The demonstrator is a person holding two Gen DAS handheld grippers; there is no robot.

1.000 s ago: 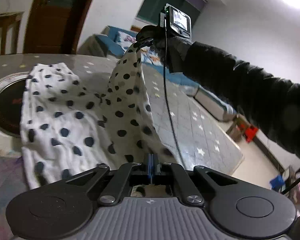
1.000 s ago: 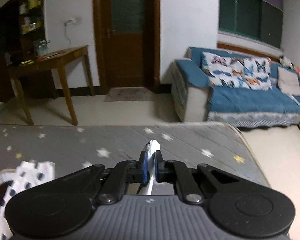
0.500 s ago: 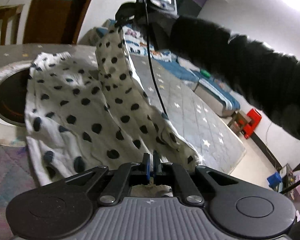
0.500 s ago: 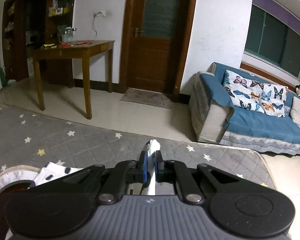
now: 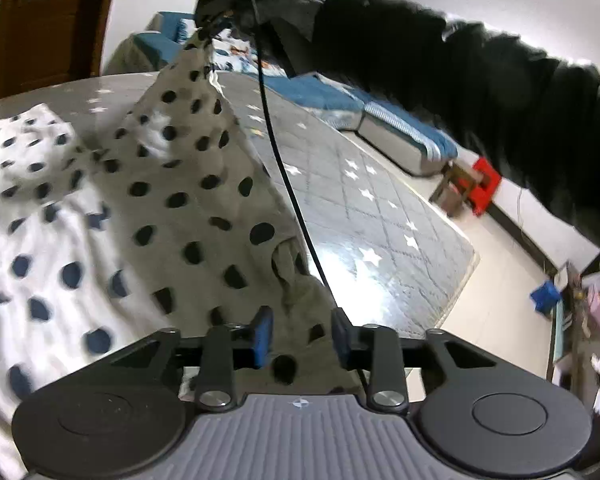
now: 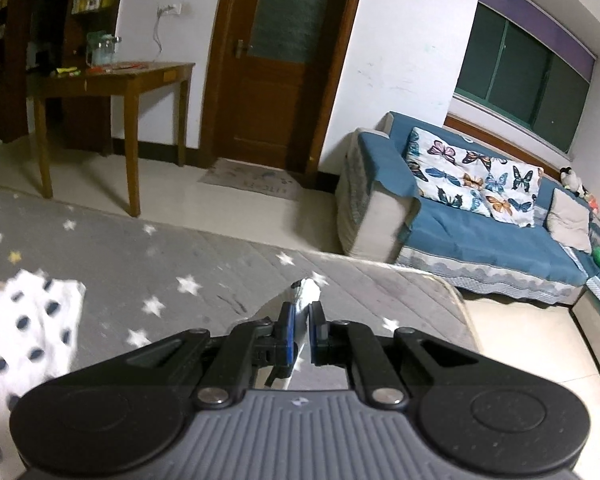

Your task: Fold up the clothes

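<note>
Left gripper (image 5: 302, 334): jaws apart, blue pads standing either side of the fabric with clear gaps; nothing clamped. The white cotton garment with dark blue polka dots (image 5: 188, 200) lies directly ahead of and beneath this gripper, spread to its left over the grey star-patterned quilted mat (image 5: 380, 216).

Right gripper (image 6: 303, 330): jaws closed on a thin white edge of the same garment, which pokes out just beyond the blue pads. From the left wrist view, the right gripper (image 5: 220, 20) sits high and far ahead, with one corner of the garment pulled up into a tent-like peak that hangs down to the left gripper. A black cable (image 5: 284, 168) runs down from the right gripper, passing just right of the raised fabric.

Right wrist view: the rest of the garment (image 6: 24, 332) lies on the mat to the lower left of the gripper. Blue sofa with butterfly cushions (image 6: 480, 220) is ahead right; wooden side table (image 6: 112, 76) ahead left.
</note>
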